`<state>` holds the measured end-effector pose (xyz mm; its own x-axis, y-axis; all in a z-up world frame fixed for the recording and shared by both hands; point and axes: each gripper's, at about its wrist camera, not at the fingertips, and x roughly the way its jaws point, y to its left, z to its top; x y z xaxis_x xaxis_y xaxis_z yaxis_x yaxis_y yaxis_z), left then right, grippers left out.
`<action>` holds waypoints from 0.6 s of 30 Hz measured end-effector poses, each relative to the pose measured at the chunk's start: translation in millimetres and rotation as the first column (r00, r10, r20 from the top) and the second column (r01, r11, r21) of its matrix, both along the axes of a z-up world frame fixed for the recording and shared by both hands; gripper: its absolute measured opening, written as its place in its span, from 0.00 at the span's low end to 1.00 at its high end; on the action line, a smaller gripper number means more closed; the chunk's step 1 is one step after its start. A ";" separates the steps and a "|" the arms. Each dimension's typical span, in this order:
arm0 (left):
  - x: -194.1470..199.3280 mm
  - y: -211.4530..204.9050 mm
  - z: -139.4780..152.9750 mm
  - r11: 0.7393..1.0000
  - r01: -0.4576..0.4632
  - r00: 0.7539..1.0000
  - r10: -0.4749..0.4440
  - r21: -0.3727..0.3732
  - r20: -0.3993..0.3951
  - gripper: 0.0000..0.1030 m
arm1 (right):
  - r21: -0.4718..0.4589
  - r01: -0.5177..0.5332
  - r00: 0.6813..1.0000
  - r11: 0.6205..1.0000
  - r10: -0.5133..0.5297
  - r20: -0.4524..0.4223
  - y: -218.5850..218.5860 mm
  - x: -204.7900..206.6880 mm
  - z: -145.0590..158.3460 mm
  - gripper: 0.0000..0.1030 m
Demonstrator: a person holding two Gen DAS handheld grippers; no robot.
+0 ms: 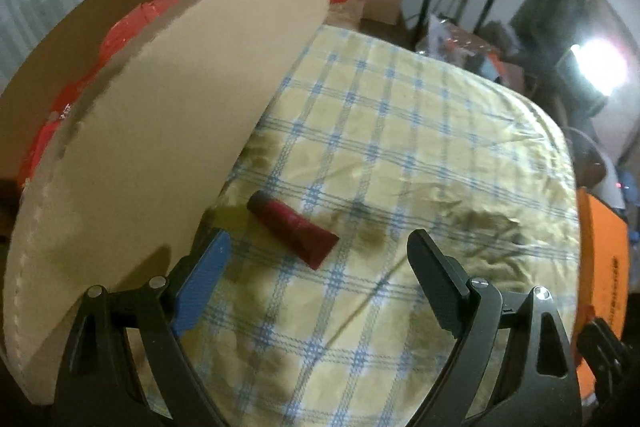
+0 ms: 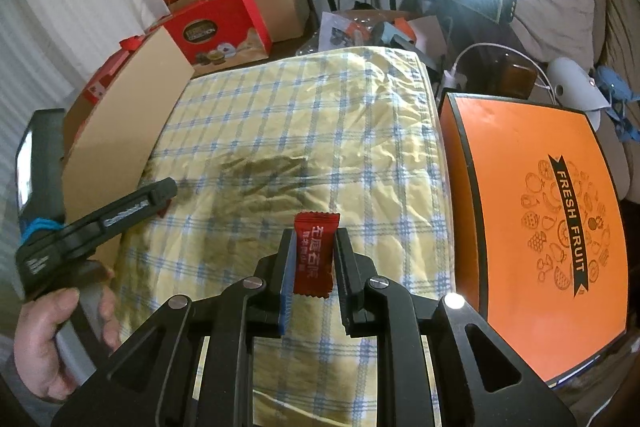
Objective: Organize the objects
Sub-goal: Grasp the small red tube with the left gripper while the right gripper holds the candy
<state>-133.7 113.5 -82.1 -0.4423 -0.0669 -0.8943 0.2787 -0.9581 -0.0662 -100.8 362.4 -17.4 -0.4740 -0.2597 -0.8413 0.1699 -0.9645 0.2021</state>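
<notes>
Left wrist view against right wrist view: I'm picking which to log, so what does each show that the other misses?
Only the left wrist view shows the open left tongs from behind and a dark red tube lying ahead of them on the cloth. Only the right wrist view shows the right tongs shut on a red candy wrapper, the orange fruit box and a hand. Both show the checked cloth and the cardboard flap.

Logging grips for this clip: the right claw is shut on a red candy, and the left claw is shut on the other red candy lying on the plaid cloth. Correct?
Not quite. The left claw is open, with the second candy lying free on the plaid cloth ahead of its fingers, as the left wrist view shows. The right claw is indeed shut on a red candy.
</notes>
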 end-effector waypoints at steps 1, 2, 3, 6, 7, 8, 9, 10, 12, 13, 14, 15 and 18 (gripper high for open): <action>-1.8 0.0 -3.4 1.000 -0.003 1.000 0.003 0.005 0.009 0.86 | -0.001 0.001 1.000 1.000 -0.001 0.001 0.8 0.3 -0.3 0.17; -4.0 -0.6 -7.3 1.000 -0.012 1.000 0.012 0.007 0.018 0.86 | -0.002 0.002 1.000 1.000 -0.002 0.001 1.3 0.8 -0.3 0.17; -6.1 -2.0 -11.3 1.000 -0.025 0.999 0.025 0.012 0.030 0.86 | -0.003 0.003 1.000 1.000 -0.003 0.001 1.9 1.1 -0.5 0.17; -9.9 -3.9 -16.0 0.999 -0.050 0.998 0.049 0.016 0.039 0.86 | -0.002 0.003 1.000 1.000 -0.003 0.003 2.3 1.4 -1.2 0.17; -11.4 -4.8 -17.2 0.998 -0.060 0.998 0.059 0.018 0.035 0.85 | -0.001 0.002 1.000 1.000 -0.002 0.003 2.3 1.8 -1.1 0.17; -12.6 -4.9 -18.1 0.998 -0.064 0.997 0.063 0.018 0.035 0.85 | 0.001 0.001 1.000 1.000 -0.001 0.003 2.5 2.3 -1.0 0.17; -13.8 -4.9 -19.2 0.998 -0.066 0.997 0.066 0.017 0.036 0.85 | 0.002 0.001 1.000 1.000 -0.001 0.003 2.6 2.5 -1.0 0.17; -16.5 -5.2 -21.4 0.997 -0.069 0.997 0.068 0.020 0.042 0.85 | 0.002 0.001 1.000 1.000 -0.001 0.003 3.0 2.3 -1.1 0.17; -20.8 -5.2 -25.7 0.998 -0.065 0.997 0.063 0.028 0.053 0.80 | 0.000 0.003 1.000 1.000 -0.003 0.004 3.3 2.3 -1.2 0.17; -21.9 -4.0 -26.2 0.998 -0.055 0.997 0.055 0.012 0.048 0.75 | -0.002 0.004 1.000 1.000 -0.004 0.003 3.8 2.9 -1.0 0.17; -22.0 -2.8 -25.2 0.999 -0.040 0.999 0.040 0.005 0.034 0.71 | -0.003 0.005 1.000 1.000 -0.005 0.003 4.0 3.1 -1.1 0.17; -21.9 -1.5 -24.0 1.000 -0.026 0.999 0.026 -0.004 0.028 0.65 | -0.005 0.006 1.000 1.000 -0.006 0.004 4.8 2.9 -1.3 0.17; -21.6 2.1 -21.6 1.000 0.014 1.000 -0.014 -0.012 0.022 0.56 | -0.002 0.006 1.000 1.000 -0.006 0.011 5.7 1.9 -3.6 0.17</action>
